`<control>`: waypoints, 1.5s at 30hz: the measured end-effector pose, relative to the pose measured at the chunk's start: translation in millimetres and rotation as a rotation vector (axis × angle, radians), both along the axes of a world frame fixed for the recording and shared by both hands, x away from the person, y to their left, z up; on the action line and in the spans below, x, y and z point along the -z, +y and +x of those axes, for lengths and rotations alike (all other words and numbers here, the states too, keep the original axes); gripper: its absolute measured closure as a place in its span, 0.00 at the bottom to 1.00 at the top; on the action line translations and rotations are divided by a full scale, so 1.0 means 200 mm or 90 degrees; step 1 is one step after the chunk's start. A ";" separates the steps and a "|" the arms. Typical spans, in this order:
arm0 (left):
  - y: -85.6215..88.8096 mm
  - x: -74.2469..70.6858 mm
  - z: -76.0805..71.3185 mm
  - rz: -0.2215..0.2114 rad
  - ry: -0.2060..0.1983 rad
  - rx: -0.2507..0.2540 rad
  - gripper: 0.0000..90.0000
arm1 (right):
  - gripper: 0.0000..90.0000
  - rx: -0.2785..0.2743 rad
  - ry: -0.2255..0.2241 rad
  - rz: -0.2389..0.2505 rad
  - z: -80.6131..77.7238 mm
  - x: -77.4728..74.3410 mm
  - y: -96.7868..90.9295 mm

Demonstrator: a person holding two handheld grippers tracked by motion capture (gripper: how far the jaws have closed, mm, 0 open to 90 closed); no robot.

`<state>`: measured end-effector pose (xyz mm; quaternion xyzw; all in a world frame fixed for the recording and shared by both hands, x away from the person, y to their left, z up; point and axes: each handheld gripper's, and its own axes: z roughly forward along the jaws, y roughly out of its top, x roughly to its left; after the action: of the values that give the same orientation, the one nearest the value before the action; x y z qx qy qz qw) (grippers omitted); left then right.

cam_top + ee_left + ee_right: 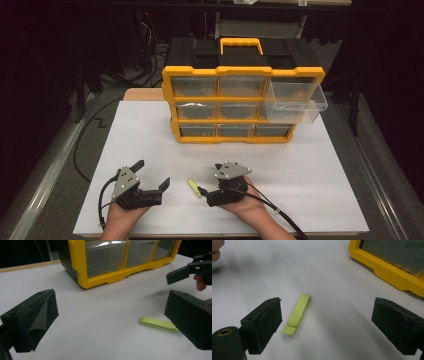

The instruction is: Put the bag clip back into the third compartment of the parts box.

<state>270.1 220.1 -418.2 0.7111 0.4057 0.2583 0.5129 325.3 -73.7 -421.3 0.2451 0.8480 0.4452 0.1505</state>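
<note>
A small flat lime-green piece (193, 186) lies on the white sheet near the front edge. My right gripper (209, 178) points left at it, low over the sheet. In the right gripper view the green piece (298, 312) lies ahead between the wide-apart jaws of the right gripper (327, 307), nearer the left jaw and untouched. My left gripper (152, 173) rests at the front left, open with nothing between its jaws. In the left gripper view, the left gripper (110, 302) faces the green piece (158, 324), which lies beside its right jaw.
A yellow and black drawer organizer (220, 71) stands at the back of the white sheet (300, 170). Its top right clear drawer (295, 102) is pulled out and looks empty. Black cables lie on the floor at the left.
</note>
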 end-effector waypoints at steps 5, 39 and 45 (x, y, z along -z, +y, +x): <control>0.00 0.00 0.00 0.000 0.001 0.001 0.00 | 0.17 -0.011 0.003 -0.001 0.03 0.00 0.08; 0.00 0.01 0.00 -0.009 0.004 0.004 0.00 | 0.75 -0.050 0.081 -0.085 0.01 0.08 0.20; 0.00 0.00 -0.01 -0.012 0.000 0.002 0.00 | 0.76 -0.049 0.079 -0.086 0.01 0.09 0.21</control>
<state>268.3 220.7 -418.4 0.7066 0.4072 0.2535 0.5202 327.4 -32.4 -439.1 0.2292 0.8926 0.3762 0.0965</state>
